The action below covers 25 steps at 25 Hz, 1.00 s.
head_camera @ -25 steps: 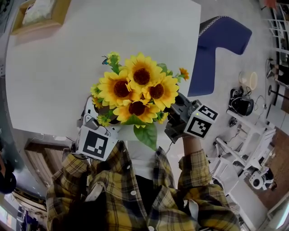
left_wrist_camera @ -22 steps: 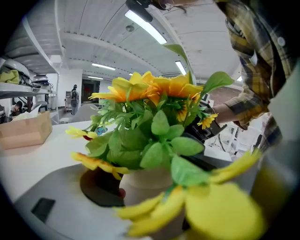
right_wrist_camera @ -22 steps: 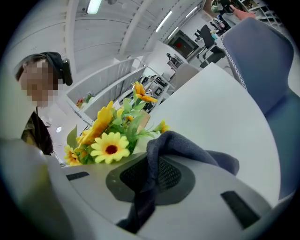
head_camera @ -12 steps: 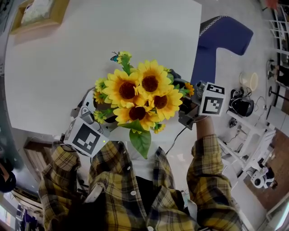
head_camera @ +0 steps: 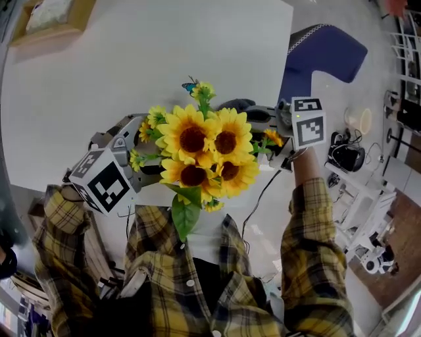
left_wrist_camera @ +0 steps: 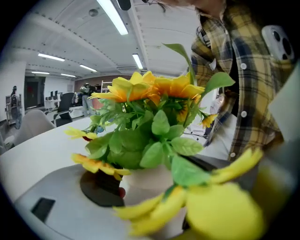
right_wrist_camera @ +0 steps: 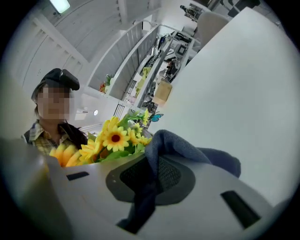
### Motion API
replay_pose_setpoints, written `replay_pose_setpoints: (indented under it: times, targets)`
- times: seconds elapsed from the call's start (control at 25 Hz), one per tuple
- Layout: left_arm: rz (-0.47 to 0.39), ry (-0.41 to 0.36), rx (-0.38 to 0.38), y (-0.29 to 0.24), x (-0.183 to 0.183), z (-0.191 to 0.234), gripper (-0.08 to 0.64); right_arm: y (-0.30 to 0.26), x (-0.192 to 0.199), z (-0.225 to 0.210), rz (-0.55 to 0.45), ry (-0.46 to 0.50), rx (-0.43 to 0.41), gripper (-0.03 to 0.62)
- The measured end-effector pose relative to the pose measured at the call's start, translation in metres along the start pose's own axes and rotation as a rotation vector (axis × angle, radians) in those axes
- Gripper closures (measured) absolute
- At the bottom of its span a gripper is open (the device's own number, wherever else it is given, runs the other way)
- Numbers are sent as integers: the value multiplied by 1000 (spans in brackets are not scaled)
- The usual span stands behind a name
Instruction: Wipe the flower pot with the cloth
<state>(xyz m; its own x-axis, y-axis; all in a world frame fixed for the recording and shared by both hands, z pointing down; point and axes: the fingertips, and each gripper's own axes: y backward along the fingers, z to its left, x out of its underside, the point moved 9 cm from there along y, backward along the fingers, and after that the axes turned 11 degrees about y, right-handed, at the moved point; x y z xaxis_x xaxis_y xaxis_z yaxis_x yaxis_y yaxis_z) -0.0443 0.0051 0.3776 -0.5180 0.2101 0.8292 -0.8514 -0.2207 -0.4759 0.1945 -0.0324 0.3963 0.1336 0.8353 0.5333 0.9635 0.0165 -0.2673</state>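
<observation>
Gripped the white flower pot (left_wrist_camera: pixel 150 180) with the left gripper (head_camera: pixel 135 150), jaws spread wide around it and one dark pad (left_wrist_camera: pixel 101 187) pressed against its side. Could not make out the other pad behind a blurred yellow petal close to the lens. Held the pot at the near edge of the white table (head_camera: pixel 131 66), right in front of the plaid shirt (head_camera: pixel 171 276). Saw a thick bunch of sunflowers (head_camera: pixel 197 148) and green leaves standing in that pot, hiding it completely from the head view. Spotted a small blue butterfly (head_camera: pixel 190 85) on the far side of the bunch.

Pinched the dark blue cloth (right_wrist_camera: pixel 187 147) in the right gripper (head_camera: pixel 256 131), jaws closed on a fold, the rest bunched up over one jaw. Held that cloth just beside the flowers, at the far right of the bunch. Could not tell whether cloth and pot touched.

Saw a wooden frame (head_camera: pixel 49 16) at the far left corner of the table and a blue chair (head_camera: pixel 325 49) off its right edge, both well apart from the pot.
</observation>
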Motion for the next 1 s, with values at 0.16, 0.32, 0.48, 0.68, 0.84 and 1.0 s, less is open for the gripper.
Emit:
replay_pose_setpoints:
  times: [0.16,0.32,0.48,0.68,0.84,1.0]
  targets:
    - [58,-63,91,-6,-1,10,160,-13,-9,-11,99,2,-54,575]
    - [43,11,70,-4,5,9,160,-16,-11,-12,122,-4,-65,575]
    - [-23,129,-73,11,21,0,160,-13,-1,-7,65,-14,-30,575]
    - [-72,303,-339,46,40,-25,160,-10,12,16,-39,-6,128,575]
    - [-131,559,-519,52,51,-54,160,-16,30,42,-156,-26,256,575]
    - [-220,657,-558,53,54,-84,160,-47,56,74,-240,-62,332,575]
